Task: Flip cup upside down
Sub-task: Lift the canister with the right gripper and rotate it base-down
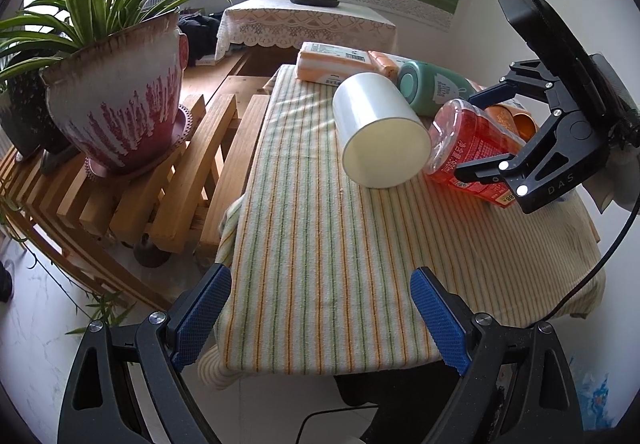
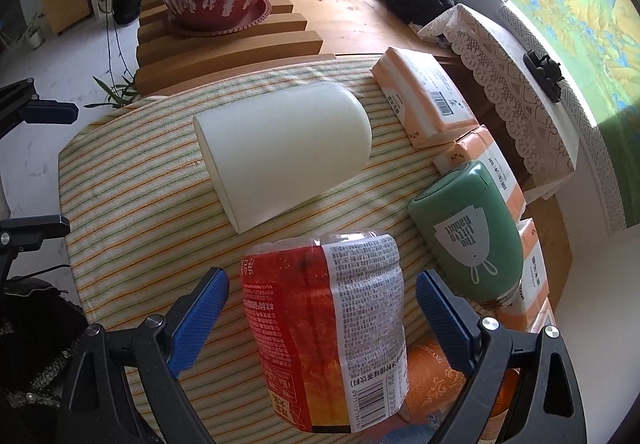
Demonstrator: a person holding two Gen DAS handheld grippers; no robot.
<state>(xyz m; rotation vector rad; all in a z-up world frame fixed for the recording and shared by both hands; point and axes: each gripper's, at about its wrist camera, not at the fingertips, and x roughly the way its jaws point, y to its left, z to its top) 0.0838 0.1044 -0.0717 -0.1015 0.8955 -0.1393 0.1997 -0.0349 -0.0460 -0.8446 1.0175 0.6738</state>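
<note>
- Here, a striped towel (image 1: pixel 320 244) covers the small table, with a slatted wooden bench (image 1: pixel 180 180) beside its left edge.
- A potted spider plant (image 1: pixel 116 96) stands on that bench.
- The white cup (image 1: pixel 380 132) lies on its side near the table's middle, mouth toward the near edge, touching nothing but the towel.
- A red-labelled plastic bottle (image 2: pixel 324 328) lies just right of the cup; a green bottle (image 2: pixel 468 236) and orange tissue packs (image 2: pixel 424 92) line the far-right edge.
- The left gripper (image 1: pixel 320 320) hovers over the near edge, jaws spread wide, holding nothing.
- The right gripper (image 2: pixel 322 318) is also spread, its blue pads (image 2: pixel 196 324) straddling the red bottle without touching it.
</note>
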